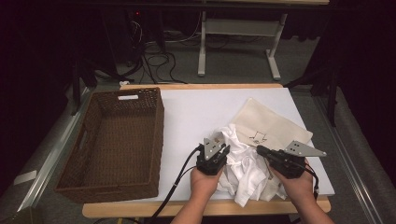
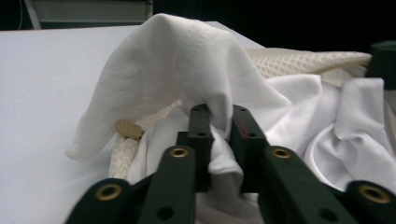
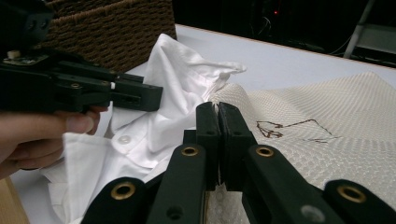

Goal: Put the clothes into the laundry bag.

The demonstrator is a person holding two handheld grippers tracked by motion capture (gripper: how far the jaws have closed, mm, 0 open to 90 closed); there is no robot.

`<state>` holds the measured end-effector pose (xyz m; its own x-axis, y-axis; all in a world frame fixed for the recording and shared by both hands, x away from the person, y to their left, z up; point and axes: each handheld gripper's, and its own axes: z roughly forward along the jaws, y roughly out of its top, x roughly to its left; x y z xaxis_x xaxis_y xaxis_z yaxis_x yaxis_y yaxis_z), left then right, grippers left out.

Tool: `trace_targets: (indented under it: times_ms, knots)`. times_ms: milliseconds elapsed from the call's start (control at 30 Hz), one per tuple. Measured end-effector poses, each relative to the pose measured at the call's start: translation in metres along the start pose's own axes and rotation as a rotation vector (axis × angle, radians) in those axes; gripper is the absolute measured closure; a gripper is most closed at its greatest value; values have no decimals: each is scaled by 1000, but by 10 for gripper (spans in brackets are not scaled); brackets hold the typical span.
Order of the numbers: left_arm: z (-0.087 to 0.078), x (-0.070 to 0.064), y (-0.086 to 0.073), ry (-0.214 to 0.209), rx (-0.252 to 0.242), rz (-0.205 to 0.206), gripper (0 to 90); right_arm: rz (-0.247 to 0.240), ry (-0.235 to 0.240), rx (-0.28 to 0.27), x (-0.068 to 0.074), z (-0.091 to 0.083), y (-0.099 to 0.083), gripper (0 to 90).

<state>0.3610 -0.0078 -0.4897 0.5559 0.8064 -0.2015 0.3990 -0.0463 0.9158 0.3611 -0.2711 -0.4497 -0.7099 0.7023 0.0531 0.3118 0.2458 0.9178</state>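
At the far left of the table (image 1: 196,109) sits a brown wicker basket (image 1: 112,140). To its right, near the front edge, the left gripper (image 1: 223,148) has its jaws clenched on a fold of the white shirt (image 2: 187,70), lifting that fold into a peak. The shirt lies crumpled between both hands, spilling out of the cream mesh bag (image 1: 271,123) at the right. The right gripper (image 3: 218,109) has its jaws pressed together on the bag's edge, just beside the shirt.
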Motion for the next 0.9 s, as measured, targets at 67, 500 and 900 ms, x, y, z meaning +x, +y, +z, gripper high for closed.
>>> trace_targets:
  times_ms: [67,500,900]
  knots:
    - [-4,-5,-2,-4,-3,16,840,1,0,2,0,0,0,889]
    - [9,-47,-18,-89,71,138,847,1,-1,8,2,2,0,890]
    - [18,-43,-12,-107,83,98,581,0,-1,5,0,1,-1,889]
